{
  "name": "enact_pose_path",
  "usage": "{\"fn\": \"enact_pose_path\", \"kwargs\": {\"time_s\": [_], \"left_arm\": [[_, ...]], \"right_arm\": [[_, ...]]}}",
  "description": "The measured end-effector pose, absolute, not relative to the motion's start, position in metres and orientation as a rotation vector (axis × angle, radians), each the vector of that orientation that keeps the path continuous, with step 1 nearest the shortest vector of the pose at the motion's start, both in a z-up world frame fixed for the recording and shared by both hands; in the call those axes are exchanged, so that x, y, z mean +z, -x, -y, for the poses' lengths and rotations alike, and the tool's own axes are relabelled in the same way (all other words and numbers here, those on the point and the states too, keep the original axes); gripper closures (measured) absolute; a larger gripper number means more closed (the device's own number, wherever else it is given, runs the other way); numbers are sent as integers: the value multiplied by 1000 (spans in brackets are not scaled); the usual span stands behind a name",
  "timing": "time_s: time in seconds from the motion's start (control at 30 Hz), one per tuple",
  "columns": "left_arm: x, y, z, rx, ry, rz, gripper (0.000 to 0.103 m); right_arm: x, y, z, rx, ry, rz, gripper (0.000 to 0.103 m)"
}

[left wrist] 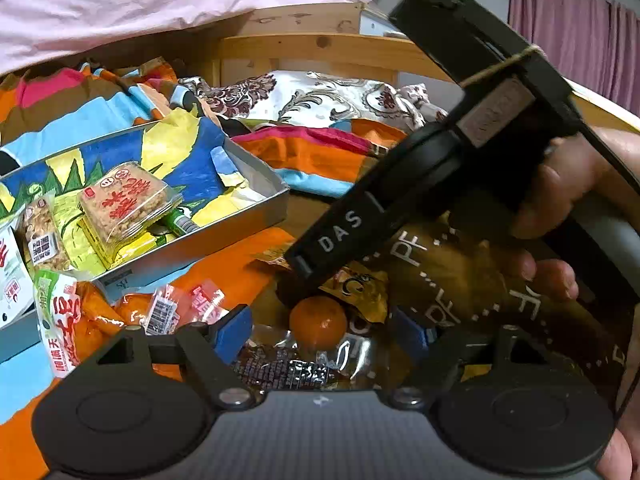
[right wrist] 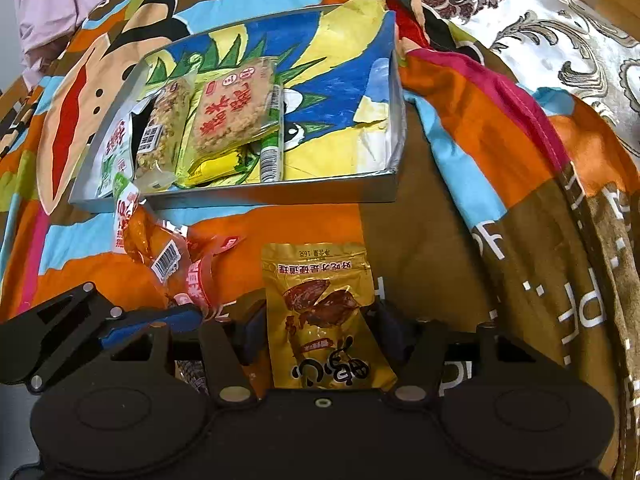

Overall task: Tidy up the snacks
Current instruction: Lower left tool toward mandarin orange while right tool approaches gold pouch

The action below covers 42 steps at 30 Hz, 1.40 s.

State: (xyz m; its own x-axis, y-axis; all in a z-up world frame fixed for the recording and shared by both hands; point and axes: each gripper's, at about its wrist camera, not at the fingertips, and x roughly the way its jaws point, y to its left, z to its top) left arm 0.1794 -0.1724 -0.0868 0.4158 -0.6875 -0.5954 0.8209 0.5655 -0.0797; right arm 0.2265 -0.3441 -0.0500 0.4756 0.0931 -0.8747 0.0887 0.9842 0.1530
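Right tool [right wrist: 318, 334] clamped on the gold packet [right wrist: 320, 312], left tool [left wrist: 332, 334] apart over the orange [left wrist: 318, 322]; next, carry the packet into the tray [right wrist: 240, 196]

tray [right wrist: 248, 196]: 1 | rice-cake packets [right wrist: 236, 112] in tray: 2 | gold pouch [right wrist: 324, 312]: 1 | orange packets [right wrist: 160, 248] near tray: 2 | small orange fruit [left wrist: 318, 322]: 1 | dark wrapped snack [left wrist: 288, 372]: 1

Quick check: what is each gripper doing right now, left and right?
Left gripper: open, jaws around the small orange fruit, not pressing on it.
Right gripper: closed on the gold snack packet.
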Motion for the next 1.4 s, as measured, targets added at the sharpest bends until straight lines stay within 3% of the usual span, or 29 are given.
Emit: {"fn": "enact_pose_path", "kwargs": {"time_s": [0.3,0.93,1.1,1.27,1.33,1.4], "left_arm": [[-84,-191,164,-958,-143,-661,36],[-87,-193,189,-1026,-318,-688,36],[-88,-196,182,-1052,-232,-718,37],[-93,-200,181,-1057,-197,-750,51],[-96,-204,180,-1038,-184,-775,61],[-100,-207,180,-1020,-178,-786,64]], "right_arm": [[-47,-223,354,-51,-205,-1076,49],[-46,-215,363,-93,-236,-1078,47],[-45,-210,360,-81,-243,-1087,47],[-46,-209,360,-67,-259,-1099,46],[-46,-209,360,-65,-265,-1101,45],[-46,-208,361,-62,-268,-1105,44]]}}
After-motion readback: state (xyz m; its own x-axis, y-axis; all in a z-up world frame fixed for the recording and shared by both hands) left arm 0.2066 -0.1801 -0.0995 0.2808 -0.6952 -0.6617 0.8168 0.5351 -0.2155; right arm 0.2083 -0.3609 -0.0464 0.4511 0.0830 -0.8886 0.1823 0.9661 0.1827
